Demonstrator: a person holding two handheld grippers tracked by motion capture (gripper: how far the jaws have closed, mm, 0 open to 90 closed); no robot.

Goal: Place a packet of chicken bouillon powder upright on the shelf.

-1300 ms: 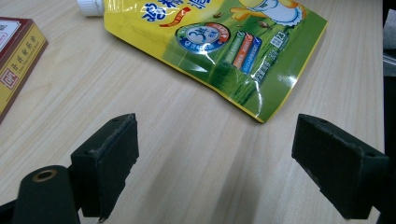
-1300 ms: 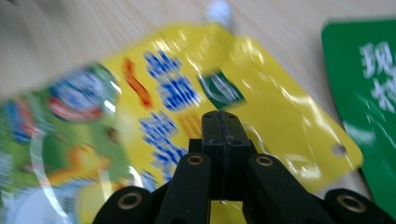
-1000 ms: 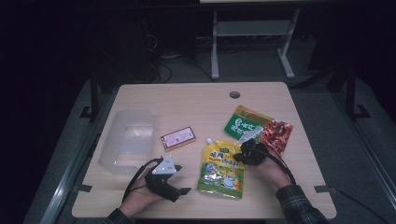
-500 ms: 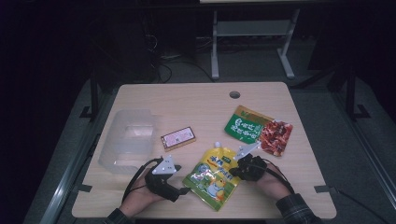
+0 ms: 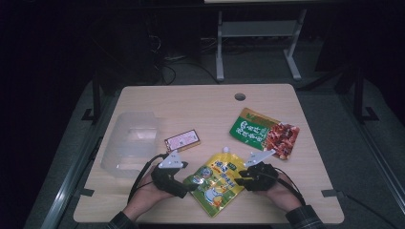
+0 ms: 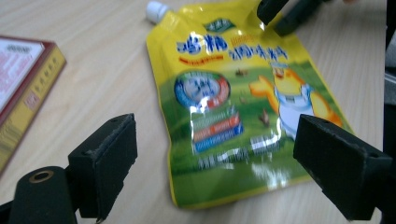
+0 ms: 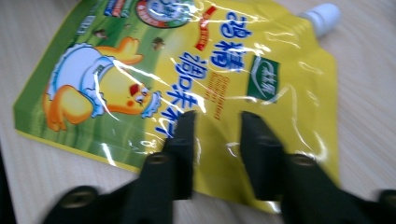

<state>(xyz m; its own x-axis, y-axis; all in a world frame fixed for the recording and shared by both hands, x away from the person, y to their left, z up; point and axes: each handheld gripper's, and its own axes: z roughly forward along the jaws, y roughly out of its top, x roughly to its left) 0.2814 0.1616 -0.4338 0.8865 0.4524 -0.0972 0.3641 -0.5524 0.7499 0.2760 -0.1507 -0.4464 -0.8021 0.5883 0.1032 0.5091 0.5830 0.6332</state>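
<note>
A yellow and green spouted pouch [image 5: 217,183] with a cartoon duck lies flat near the table's front edge, white spout [image 5: 225,150] pointing away. My left gripper [image 5: 188,187] sits at the pouch's left edge. In the left gripper view it [image 6: 215,128] stands wide open, with the pouch [image 6: 233,107] on the table just ahead of the jaws. My right gripper [image 5: 239,177] rests at the pouch's right edge. In the right gripper view it [image 7: 218,116] has its jaws a little apart, lying over the top of the pouch [image 7: 140,79] with its printed face showing between them.
A clear plastic container [image 5: 130,143] stands at the left of the table. A small red and yellow box [image 5: 182,140] lies behind the left gripper. A green and red snack packet [image 5: 265,132] lies at the back right. A cable hole [image 5: 239,97] is near the far edge.
My right gripper has come from beside the snack packet to the pouch's right edge. The pouch has turned, its bottom swinging toward the left gripper. The left gripper has barely moved.
</note>
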